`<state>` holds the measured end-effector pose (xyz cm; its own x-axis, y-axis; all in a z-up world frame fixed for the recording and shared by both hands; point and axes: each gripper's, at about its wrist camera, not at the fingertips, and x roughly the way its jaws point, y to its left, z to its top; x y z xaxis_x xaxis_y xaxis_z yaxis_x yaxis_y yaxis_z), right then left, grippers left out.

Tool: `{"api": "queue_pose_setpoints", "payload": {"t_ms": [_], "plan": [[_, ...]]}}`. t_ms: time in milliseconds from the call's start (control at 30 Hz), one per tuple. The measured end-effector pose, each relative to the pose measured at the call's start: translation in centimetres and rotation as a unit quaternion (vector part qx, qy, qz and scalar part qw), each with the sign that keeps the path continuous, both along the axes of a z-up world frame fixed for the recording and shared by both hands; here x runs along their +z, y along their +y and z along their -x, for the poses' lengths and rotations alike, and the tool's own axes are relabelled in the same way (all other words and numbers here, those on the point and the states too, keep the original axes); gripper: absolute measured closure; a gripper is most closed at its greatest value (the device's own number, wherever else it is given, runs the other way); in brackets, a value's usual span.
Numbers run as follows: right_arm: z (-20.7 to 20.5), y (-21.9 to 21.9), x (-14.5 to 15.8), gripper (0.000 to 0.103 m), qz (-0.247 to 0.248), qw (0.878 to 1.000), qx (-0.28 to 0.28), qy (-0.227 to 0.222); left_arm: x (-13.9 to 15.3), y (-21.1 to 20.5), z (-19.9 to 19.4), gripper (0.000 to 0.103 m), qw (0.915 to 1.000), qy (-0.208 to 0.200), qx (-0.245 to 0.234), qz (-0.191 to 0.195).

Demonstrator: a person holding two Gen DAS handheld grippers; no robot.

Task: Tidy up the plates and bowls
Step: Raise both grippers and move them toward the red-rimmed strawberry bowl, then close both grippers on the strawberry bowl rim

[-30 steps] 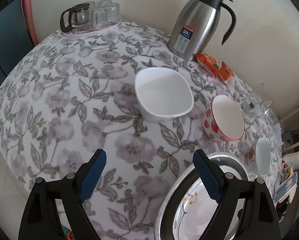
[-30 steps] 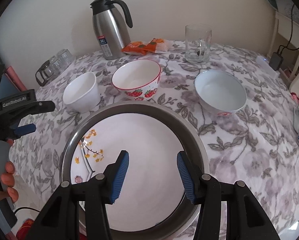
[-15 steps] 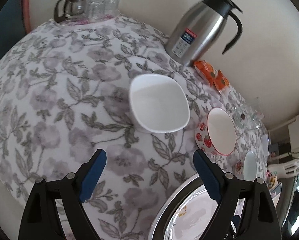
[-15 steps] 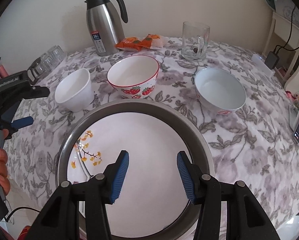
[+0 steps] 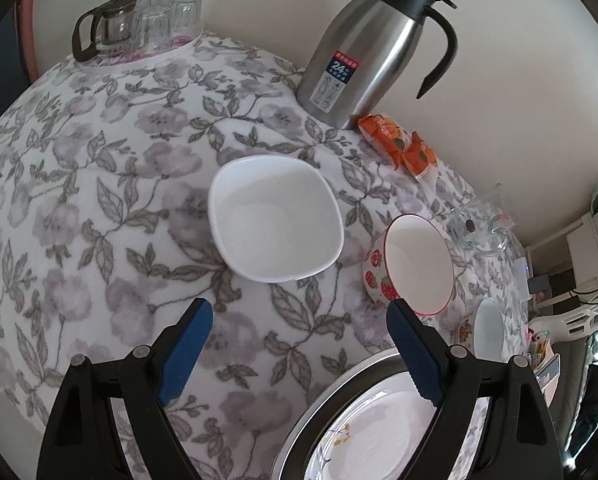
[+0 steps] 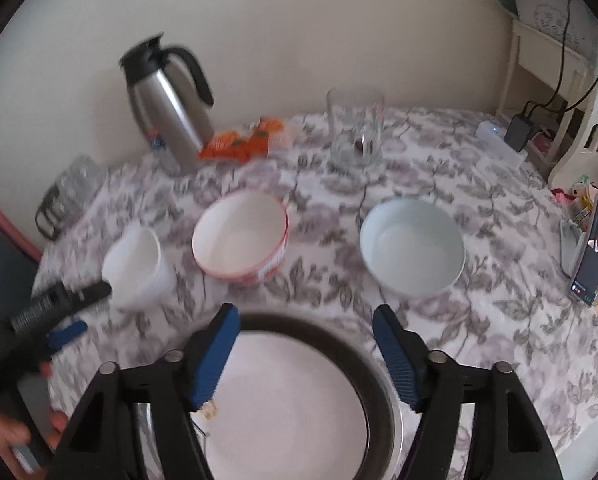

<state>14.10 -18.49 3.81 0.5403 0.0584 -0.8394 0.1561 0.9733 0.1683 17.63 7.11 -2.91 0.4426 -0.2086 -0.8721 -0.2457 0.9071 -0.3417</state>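
A: Where do the bowls sit?

B: 3 stand in a row on the flowered tablecloth (image 6: 499, 320). Seen from the right wrist, the white bowl (image 6: 137, 268) is at 9 o'clock of the strawberry bowl (image 6: 241, 240), and the pale blue bowl (image 6: 413, 246) is at 3 o'clock of it, well apart. The white plate (image 6: 283, 404) lies in a metal tray (image 6: 383, 364) at 6 o'clock.

A: And the jaws?

B: The left gripper (image 5: 299, 354) stands wide apart and empty, the white bowl (image 5: 275, 218) at its 12 o'clock. The right gripper (image 6: 307, 356) has just been opening over the plate, with nothing clamped between its pads.

A: How will the bowls handle?

B: Glazed ceramic, I judge: stiff, slick, breakable, moderately heavy. Pinch across the rim wall, 1 pad inside and 1 outside, and set down gently when nesting.

A: Anything in the way?

B: The steel flask (image 5: 375, 56) and orange snack packets (image 5: 399, 144) lie at 1 o'clock of the white bowl, the glass mug (image 6: 357, 130) behind. All are clear of the bowls; only the 2 grippers crowd each other.
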Motion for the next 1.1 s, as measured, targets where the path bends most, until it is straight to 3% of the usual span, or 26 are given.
{"api": "queue_pose_setpoints", "payload": {"t_ms": [133,300,467,700,900,1000,1100], "plan": [[-0.9,-0.5,0.8,0.018,-0.014,1.000,-0.007,-0.013,0.3,-0.6,-0.1,0.001,0.9998,-0.018,-0.004,-0.002],[-1.9,-0.8,0.1,0.000,-0.025,1.000,-0.004,-0.007,0.4,-1.5,-0.6,0.001,0.9991,-0.041,-0.003,0.008],[-3.0,-0.8,-0.4,0.000,-0.020,1.000,0.005,-0.017,0.8,-3.1,-1.8,0.001,0.9983,-0.056,-0.015,-0.004],[-5.2,-0.4,-1.7,0.000,-0.020,0.999,0.031,-0.008,-0.6,-5.5,-4.0,0.001,0.9982,-0.020,-0.056,-0.013],[-6.8,-1.3,-3.1,0.001,-0.031,0.999,0.018,-0.009,-0.9,-7.0,-5.4,0.002,0.9971,-0.024,-0.067,-0.027],[-7.4,-1.9,-3.5,0.010,-0.044,0.999,0.010,-0.014,-1.4,-7.5,-6.0,0.002,0.9967,-0.024,-0.071,-0.029],[-7.9,-2.3,-4.0,0.019,-0.055,0.998,0.006,-0.015,-1.9,-8.1,-6.5,0.011,0.9964,-0.020,-0.079,-0.022]]}}
